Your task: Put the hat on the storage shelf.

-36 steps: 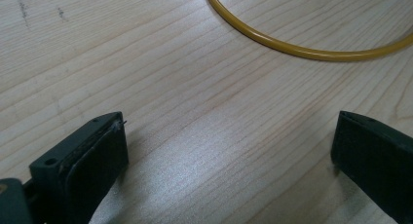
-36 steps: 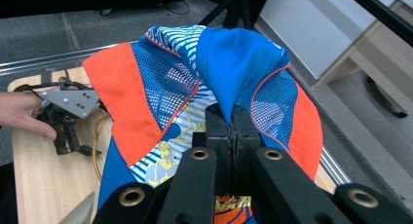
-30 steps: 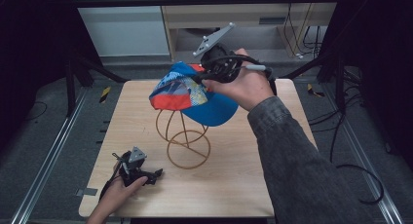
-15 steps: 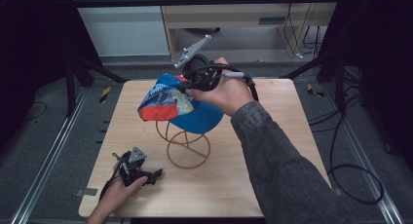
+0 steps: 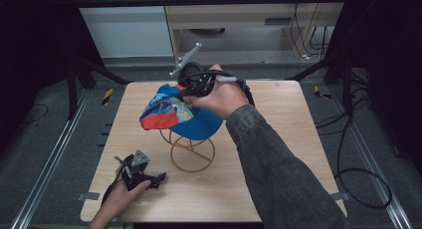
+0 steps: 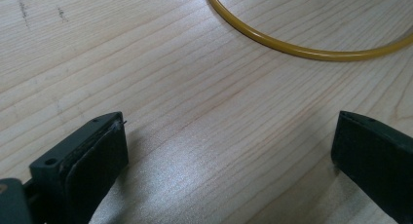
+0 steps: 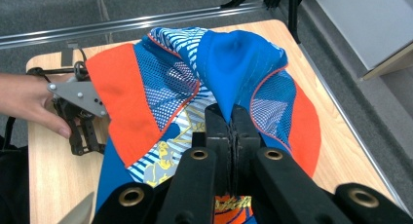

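High view: the right tool (image 5: 185,87) holds a cap (image 5: 171,112) by its crown, just above the wire stand (image 5: 191,149) on the desk (image 5: 278,139). The cap hangs below and left of this tool, its brim over the stand's top. The left tool (image 5: 142,174) rests on the desk near the stand's base.

Left gripper view: jaws spread wide, nothing between them; the stand's ring (image 6: 302,51) lies ahead.

Right gripper view: jaws pinched tight on a fold of blue fabric (image 7: 234,58). To seat the cap well, I would judge it best to lower slowly, centre the crown over the stand, and release only once it settles.
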Demonstrator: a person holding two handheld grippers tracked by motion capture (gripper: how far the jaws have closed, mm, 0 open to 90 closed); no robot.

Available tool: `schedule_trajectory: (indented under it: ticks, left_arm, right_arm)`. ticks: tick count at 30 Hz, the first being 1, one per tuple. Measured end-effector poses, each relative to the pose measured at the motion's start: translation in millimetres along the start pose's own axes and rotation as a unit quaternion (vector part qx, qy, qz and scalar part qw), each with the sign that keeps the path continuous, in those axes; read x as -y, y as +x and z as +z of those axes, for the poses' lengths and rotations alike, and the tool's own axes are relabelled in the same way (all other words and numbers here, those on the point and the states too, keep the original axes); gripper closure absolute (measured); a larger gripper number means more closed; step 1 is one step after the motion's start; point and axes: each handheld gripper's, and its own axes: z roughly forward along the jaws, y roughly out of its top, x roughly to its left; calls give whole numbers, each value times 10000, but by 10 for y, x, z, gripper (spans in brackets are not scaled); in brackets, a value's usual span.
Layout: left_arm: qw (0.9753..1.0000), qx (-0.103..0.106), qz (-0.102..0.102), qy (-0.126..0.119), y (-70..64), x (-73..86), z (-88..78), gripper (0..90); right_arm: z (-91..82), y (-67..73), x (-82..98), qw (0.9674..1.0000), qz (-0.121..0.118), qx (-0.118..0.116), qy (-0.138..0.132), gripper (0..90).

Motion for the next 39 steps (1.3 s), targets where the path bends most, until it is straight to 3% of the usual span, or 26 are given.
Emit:
schedule_trajectory:
  ticks: [15, 30, 39]
  left_arm:
    - [10000, 2, 1, 0, 0, 0, 0, 0]
    - [10000, 1, 3, 1, 1, 0, 0, 0]
    - [10000, -3, 4, 4, 1, 0, -1, 0]
  right_arm:
    - [91, 35, -2, 9998, -59, -39, 182, 885]
    - [77, 26, 56, 9999, -14, -24, 152, 871]
    - [92, 36, 52, 9999, -2, -50, 164, 792]
